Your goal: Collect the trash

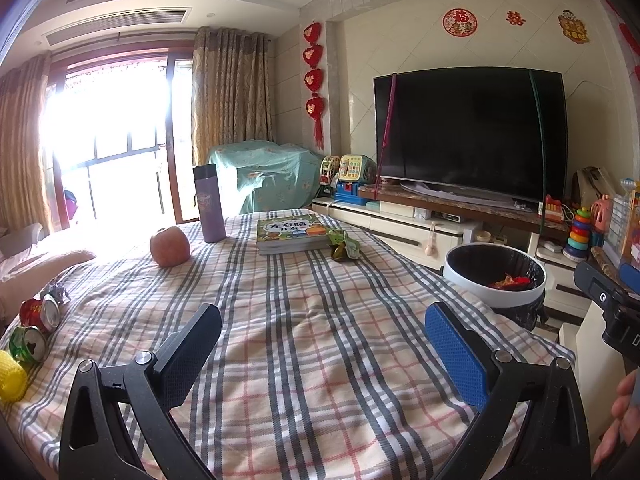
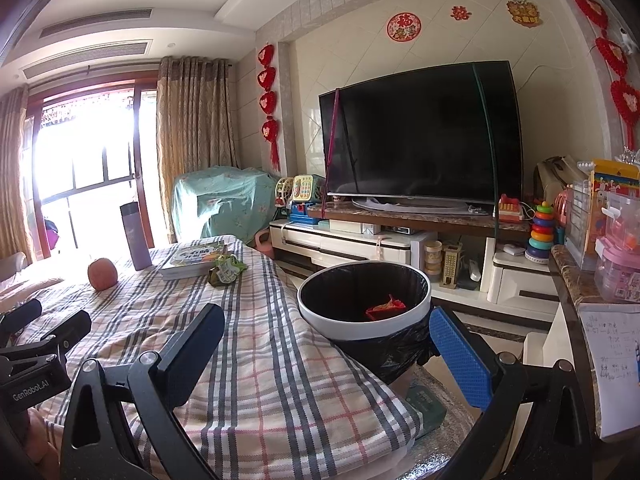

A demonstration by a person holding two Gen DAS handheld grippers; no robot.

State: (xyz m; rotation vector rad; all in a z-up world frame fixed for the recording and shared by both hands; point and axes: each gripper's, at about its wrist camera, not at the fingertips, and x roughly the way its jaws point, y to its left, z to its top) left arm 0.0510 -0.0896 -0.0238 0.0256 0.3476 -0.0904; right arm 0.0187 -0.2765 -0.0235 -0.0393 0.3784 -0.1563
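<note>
Left wrist view: two crushed cans [image 1: 34, 330], one green wrapper [image 1: 343, 245] — both grippers' fingers apart, empty.

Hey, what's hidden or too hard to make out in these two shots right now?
- Left wrist view: yellow object cut by the left edge.
- Left wrist view: crushed cans, labels too distorted to read.
- Right wrist view: trash bin, its base hidden by the table.
- Both views: green wrapper beside the book, print too small.

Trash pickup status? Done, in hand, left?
Done: a red wrapper lies in the bin. In hand: nothing; left gripper and right gripper are both open and empty. Left: green wrapper by the book, crushed cans at the table's left edge.
</note>
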